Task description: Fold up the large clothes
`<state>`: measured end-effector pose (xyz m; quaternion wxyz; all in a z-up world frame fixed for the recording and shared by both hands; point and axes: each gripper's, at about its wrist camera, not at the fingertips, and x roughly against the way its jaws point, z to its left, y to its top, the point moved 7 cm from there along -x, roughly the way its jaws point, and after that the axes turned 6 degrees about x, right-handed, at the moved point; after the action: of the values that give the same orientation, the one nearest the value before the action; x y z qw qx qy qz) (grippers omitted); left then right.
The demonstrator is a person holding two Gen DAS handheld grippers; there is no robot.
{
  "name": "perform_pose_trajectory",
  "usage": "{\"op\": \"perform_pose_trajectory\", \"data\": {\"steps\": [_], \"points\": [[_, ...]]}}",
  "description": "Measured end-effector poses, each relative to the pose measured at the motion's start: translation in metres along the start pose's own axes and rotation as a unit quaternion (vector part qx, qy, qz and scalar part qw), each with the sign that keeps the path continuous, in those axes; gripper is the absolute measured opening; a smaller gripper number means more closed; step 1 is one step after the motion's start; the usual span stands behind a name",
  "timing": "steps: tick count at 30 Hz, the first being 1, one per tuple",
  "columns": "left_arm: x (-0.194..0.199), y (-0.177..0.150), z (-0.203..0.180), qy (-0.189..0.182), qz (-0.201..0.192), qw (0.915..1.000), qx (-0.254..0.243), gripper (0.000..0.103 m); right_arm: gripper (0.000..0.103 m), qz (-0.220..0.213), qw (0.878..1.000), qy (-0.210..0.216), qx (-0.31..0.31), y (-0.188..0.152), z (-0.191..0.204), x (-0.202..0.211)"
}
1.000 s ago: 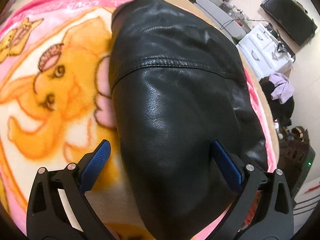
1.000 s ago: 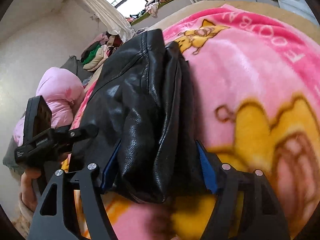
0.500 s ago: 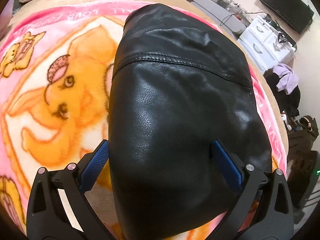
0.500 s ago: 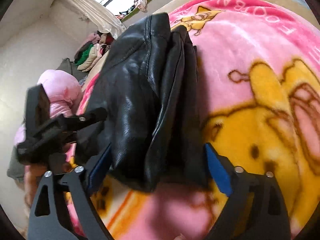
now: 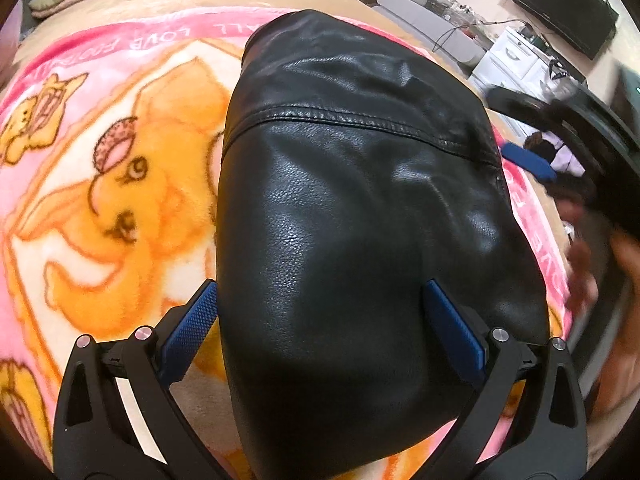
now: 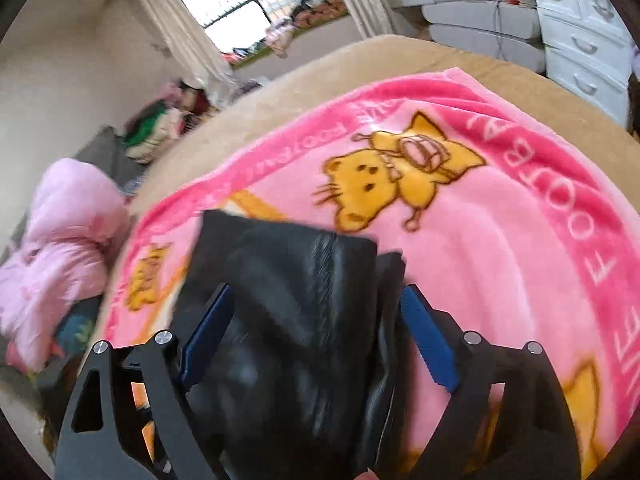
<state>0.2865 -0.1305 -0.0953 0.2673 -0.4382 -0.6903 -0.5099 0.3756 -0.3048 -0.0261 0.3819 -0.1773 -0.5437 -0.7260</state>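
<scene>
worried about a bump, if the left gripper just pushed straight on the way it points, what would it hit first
Most likely the black leather jacket: it already bulges between the left gripper's open fingers and fills the line ahead. The pink blanket lies under it. Exact depth is unclear.

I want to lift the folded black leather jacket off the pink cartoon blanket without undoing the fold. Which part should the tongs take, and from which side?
Probably the thick rounded end of the folded black leather jacket nearest the left tongs, approached from that near side. There the layers bulge as one bundle between the pads; the far end tapers, and loose edges stack along its right side.
</scene>
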Motion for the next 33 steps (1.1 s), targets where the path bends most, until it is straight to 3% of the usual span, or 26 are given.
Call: {"op": "perform_pose_trajectory", "data": {"steps": [1, 2, 3, 4, 5, 7, 10, 17, 22, 33], "points": [[0.001, 0.000, -0.001, 0.002, -0.001, 1.0000, -0.003, 0.095, 0.078, 0.012, 1.000, -0.009, 0.003, 0.004, -0.002, -0.011], [0.001, 0.000, -0.002, 0.003, 0.000, 1.0000, -0.005, 0.095, 0.058, 0.018, 1.000, -0.004, 0.007, 0.002, -0.001, -0.017], [0.001, 0.000, -0.002, 0.003, 0.000, 1.0000, -0.006, 0.095, 0.048, 0.031, 0.999, 0.011, 0.009, -0.001, 0.000, -0.025], [0.001, 0.001, -0.002, 0.004, 0.000, 1.0000, -0.006, 0.095, 0.029, 0.034, 0.999, 0.014, 0.014, -0.001, 0.002, -0.026], [0.001, 0.001, -0.002, 0.005, 0.001, 1.0000, -0.007, 0.095, 0.019, 0.028, 0.999, 0.021, 0.025, -0.001, 0.004, -0.023], [0.003, 0.002, -0.001, 0.002, -0.001, 1.0000, -0.008, 0.095, 0.014, 0.008, 0.998, 0.042, 0.042, 0.005, 0.007, -0.011], [0.005, 0.003, -0.006, -0.009, -0.001, 0.9998, -0.016, 0.095, 0.014, -0.016, 0.997, 0.072, 0.030, 0.015, -0.002, 0.006], [-0.003, -0.001, -0.020, 0.014, -0.003, 0.9984, -0.055, 0.095, 0.020, 0.020, 0.999, -0.009, 0.038, -0.015, -0.039, -0.038], [-0.006, 0.002, -0.019, 0.018, 0.000, 0.9984, -0.053, 0.095, 0.023, 0.016, 1.000, -0.009, 0.003, -0.027, -0.049, -0.048], [-0.005, -0.002, -0.018, 0.018, 0.003, 0.9987, -0.049, 0.095, 0.032, -0.004, 0.999, -0.043, 0.032, -0.030, -0.038, -0.031]]}}
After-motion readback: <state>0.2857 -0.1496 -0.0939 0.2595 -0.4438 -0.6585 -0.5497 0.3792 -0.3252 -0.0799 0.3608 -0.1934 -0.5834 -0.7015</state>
